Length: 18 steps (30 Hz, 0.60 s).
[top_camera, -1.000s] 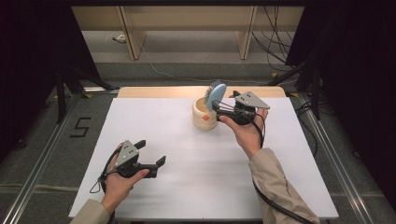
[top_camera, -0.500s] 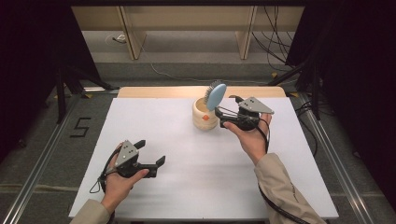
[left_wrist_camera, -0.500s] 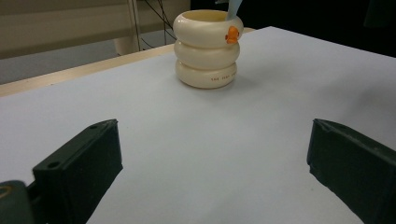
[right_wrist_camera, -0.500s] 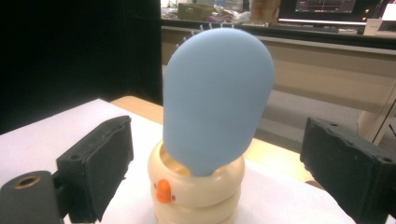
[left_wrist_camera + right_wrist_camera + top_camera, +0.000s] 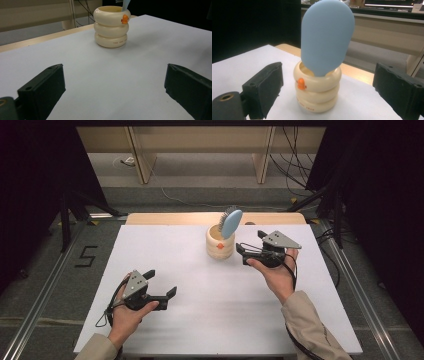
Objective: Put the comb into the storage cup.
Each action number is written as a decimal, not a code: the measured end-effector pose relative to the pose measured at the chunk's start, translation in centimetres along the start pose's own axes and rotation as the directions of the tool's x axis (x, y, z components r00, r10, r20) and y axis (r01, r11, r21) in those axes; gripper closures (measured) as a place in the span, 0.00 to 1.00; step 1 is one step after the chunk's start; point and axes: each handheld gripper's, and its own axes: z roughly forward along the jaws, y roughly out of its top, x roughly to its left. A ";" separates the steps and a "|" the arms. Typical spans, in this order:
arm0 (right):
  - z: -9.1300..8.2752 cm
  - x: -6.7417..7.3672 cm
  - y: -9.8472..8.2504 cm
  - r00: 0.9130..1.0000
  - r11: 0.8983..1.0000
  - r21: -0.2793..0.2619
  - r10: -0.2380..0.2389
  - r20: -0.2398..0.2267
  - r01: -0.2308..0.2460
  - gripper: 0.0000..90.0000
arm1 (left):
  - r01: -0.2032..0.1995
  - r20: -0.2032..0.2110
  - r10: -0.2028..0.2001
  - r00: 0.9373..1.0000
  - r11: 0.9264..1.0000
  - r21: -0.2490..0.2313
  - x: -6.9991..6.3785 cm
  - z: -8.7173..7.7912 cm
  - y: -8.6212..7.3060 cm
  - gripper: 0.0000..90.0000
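High view first, from the left side of the frame to the right. At the lower left, the left claw (image 5: 159, 283) sits in a person's hand low on the white desk (image 5: 200, 320). Its two black jaws are wide apart and hold nothing. A black cable hangs from it near the wrist.

In the upper middle of the frame stands a cream cup (image 5: 220, 242) that looks like three fat rings stacked up, with a small orange duck mark on the front. A light blue hairbrush (image 5: 231, 222) stands inside it. The round brush head sticks up out of the cup and leans a little to the right, and its dark bristles face away toward the back.

Just to the right of the cup is the right claw (image 5: 250, 248), held in the other hand, with a tan sleeve behind it. Its jaws point left at the cup. They are apart and hold nothing, close to the cup but not touching it.

Left gripper view: two black jaws rise at the bottom left and bottom right with bare white desk between them. The cup (image 5: 111, 26) is far off at the top middle, with a bit of the blue brush handle (image 5: 125, 5) poking out.

Right gripper view: the jaws stand open at the left and right edges. The cup (image 5: 317, 90) sits in the middle between them, and the smooth blue back of the brush (image 5: 327, 37) rises above it.
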 end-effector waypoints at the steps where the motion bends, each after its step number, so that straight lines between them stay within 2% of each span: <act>1: -0.2 0.0 -0.1 1.000 1.000 0.001 0.001 -0.002 -0.001 0.11 | 0.000 0.000 0.000 1.000 1.000 0.000 0.0 0.0 0.0 0.03; 18: -2.0 0.2 -1.2 0.999 0.999 0.027 -0.017 -0.034 0.018 0.12 | 0.000 -0.001 0.000 1.000 1.000 0.000 0.0 0.0 0.0 0.03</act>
